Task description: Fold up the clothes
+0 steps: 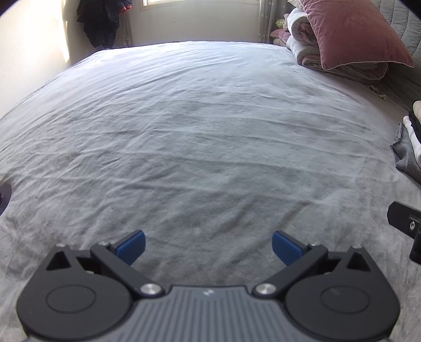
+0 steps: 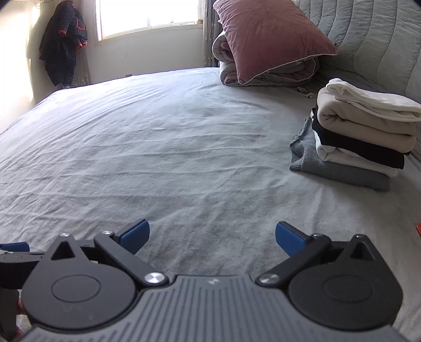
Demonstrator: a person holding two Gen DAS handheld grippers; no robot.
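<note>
I am looking along both tools over a wide bed (image 1: 200,126) covered in a wrinkled grey sheet. My left tool (image 1: 208,246) hangs low over the near part of the sheet, its blue pads spread wide apart and nothing between them. My right tool (image 2: 212,238) sits just beside it in the same pose, released and empty; the left tool's blue tip shows at the lower left edge of the right view.

The clothes are on the right side of the bed, near the padded headboard (image 2: 368,39). They form a neat stack (image 2: 360,136): a grey piece at the bottom, then white, black, beige and white on top. The stack sits off to the side, I judge, to keep the middle of the bed free as a folding surface.

A pink pillow (image 2: 268,39) leans on a rolled duvet (image 2: 286,72) at the head of the bed. A dark jacket (image 2: 63,42) hangs by the window (image 2: 147,15).

I see no unfolded garment on the sheet, though one could lie outside both views. With both tools free, I judge the folding either finished or waiting for the next piece.
</note>
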